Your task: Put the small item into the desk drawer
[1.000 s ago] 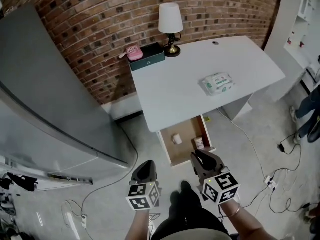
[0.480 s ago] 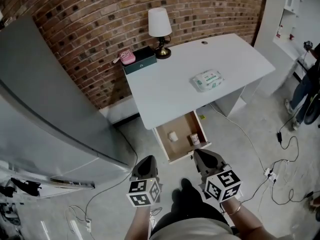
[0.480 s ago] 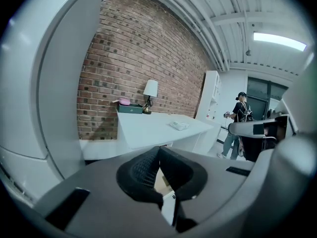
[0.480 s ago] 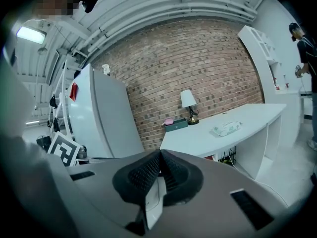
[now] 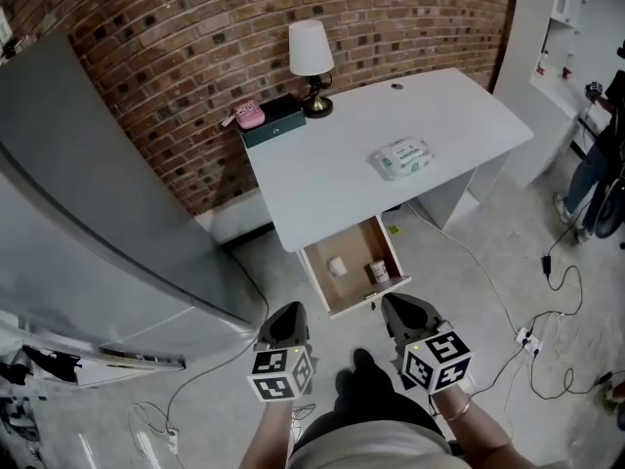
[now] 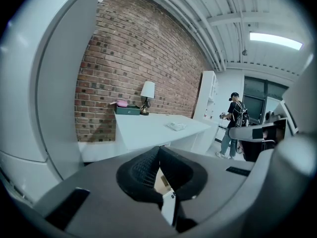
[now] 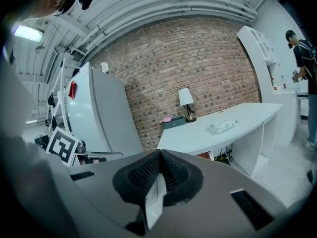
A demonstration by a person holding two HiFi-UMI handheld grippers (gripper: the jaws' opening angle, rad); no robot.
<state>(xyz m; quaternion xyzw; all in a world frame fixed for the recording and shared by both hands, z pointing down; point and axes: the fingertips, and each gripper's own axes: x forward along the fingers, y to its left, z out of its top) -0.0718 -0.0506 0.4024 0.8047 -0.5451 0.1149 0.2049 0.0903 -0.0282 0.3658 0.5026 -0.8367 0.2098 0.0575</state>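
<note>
Nearest to me, the person's two forearms reach forward from low down, side by side, each hand wrapped round its tool behind a marker cube. The left claw (image 5: 285, 320) and the right claw (image 5: 404, 315) both point ahead and slightly downward toward the desk. Each has its jaws pressed together at the tips with nothing between them.

Just beyond the tips is a strip of bare concrete floor (image 5: 293, 291), then the front edge of the drawer (image 5: 369, 298), pulled out from under the surface and clear of both claws. Two small things lie inside it, apart from each other: a pale block (image 5: 337, 266) toward the left and a little jar (image 5: 379, 272) toward the right front corner. From this height I can't make out for sure which one is the task's item.

A tall grey cabinet (image 5: 88, 193) crowds the left side of the drawer. Loose cables (image 5: 532, 345) trail over the floor to the right.

On the white surface (image 5: 322, 179) above lies a pack of wipes (image 5: 401, 157), with open room around it. Along its back edge, against the brick wall (image 5: 195, 27), stand a dark green box (image 5: 275, 120) with a pink thing (image 5: 250, 115) on it and a lamp (image 5: 312, 52). Another person (image 5: 598, 154) stands at the far right.
</note>
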